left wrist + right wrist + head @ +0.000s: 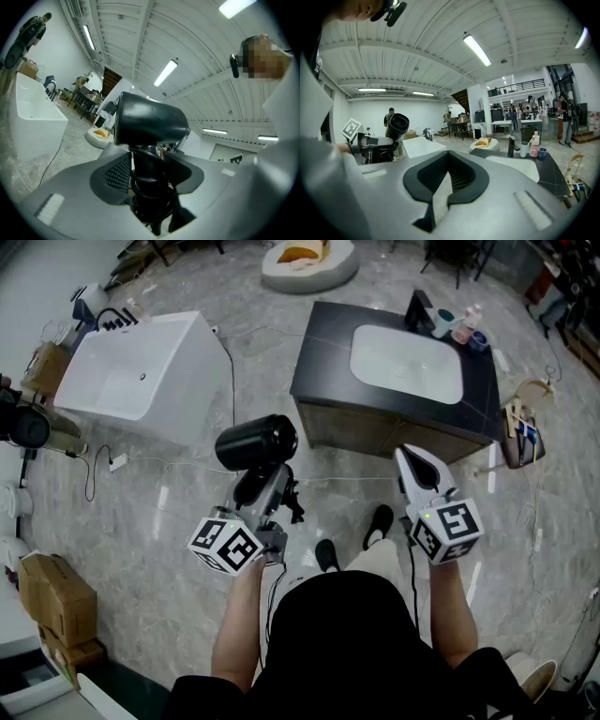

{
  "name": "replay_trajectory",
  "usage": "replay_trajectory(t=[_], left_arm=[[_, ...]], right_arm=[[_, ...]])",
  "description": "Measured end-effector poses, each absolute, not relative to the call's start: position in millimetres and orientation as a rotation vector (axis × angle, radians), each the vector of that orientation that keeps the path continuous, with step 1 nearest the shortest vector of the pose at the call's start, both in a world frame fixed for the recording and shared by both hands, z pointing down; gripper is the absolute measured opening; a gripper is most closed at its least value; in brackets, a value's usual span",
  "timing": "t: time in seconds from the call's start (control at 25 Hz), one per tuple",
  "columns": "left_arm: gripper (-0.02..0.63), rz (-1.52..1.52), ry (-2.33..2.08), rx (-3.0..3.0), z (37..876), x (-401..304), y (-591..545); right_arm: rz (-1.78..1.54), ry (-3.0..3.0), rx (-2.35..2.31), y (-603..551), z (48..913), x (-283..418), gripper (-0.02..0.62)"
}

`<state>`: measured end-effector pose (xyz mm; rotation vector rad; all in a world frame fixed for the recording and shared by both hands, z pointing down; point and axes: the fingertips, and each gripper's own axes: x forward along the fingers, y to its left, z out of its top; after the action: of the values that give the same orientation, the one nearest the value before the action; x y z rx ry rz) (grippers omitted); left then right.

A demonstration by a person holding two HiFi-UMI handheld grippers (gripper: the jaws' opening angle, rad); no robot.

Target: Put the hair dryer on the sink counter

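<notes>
The carry step is in hand. The left tool is clamped on the handle of the black hair dryer, its pads pressing the handle with the cord coiled around it, and the barrel stands above the jaws. The dryer hangs in the air over the floor, short of the dark table with the white sink. The right tool is closed and holds nothing. The next move likely calls for stepping closer and lowering the dryer onto a bare stretch of table, clear of the basin and the cups at the back.
</notes>
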<state>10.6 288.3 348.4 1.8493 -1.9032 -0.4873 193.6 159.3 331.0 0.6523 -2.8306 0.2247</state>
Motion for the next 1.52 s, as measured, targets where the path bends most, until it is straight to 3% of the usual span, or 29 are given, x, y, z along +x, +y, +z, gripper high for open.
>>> replay_trajectory(t=[0.72,1.52], left_arm=[[0.21,-0.492,-1.823,1.905,348.2,-1.0,286.1],[0.21,-0.441,-1.769,1.903,345.4,-41.1,131.7]], right_arm=[[0.216,-2.817,0.744,177.5,325.0,182.2,0.009],[0.243,-2.846,0.653,41.9,315.0,114.0,0.011]])
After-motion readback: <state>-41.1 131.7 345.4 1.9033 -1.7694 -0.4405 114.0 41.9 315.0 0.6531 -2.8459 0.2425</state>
